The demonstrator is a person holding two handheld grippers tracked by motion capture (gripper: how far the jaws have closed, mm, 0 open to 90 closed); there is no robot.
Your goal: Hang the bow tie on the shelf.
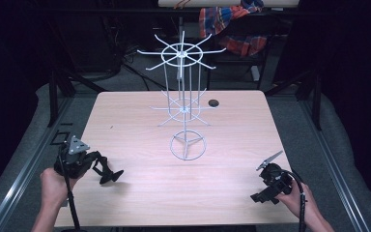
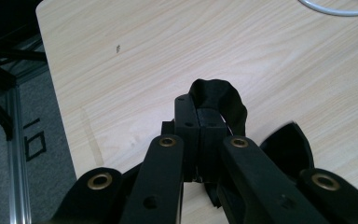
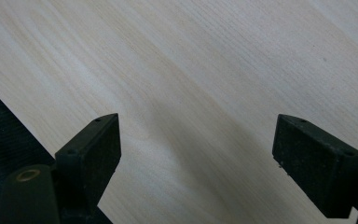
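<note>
Holding what looks like a black band (image 2: 223, 100), your left gripper (image 1: 110, 178) is clamped shut on it near the table's (image 1: 140, 203) front-left corner; carry it level toward the wire rack (image 1: 186, 104). Your right gripper (image 1: 260, 197) waits open, front-right.

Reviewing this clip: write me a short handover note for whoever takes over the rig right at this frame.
Left gripper: jaws shut on a small black loop, held just above the near-left part of the table.
Right gripper: jaws wide open with nothing between them, low over the near-right part of the table.
White wire hook stand: upright at the table's middle, round base toward you; every hook looks bare.
Done: the loop is gripped.
Left, as a guess: carry the loop to the stand and hang it on a hook, perhaps steadying with the right gripper.
</note>
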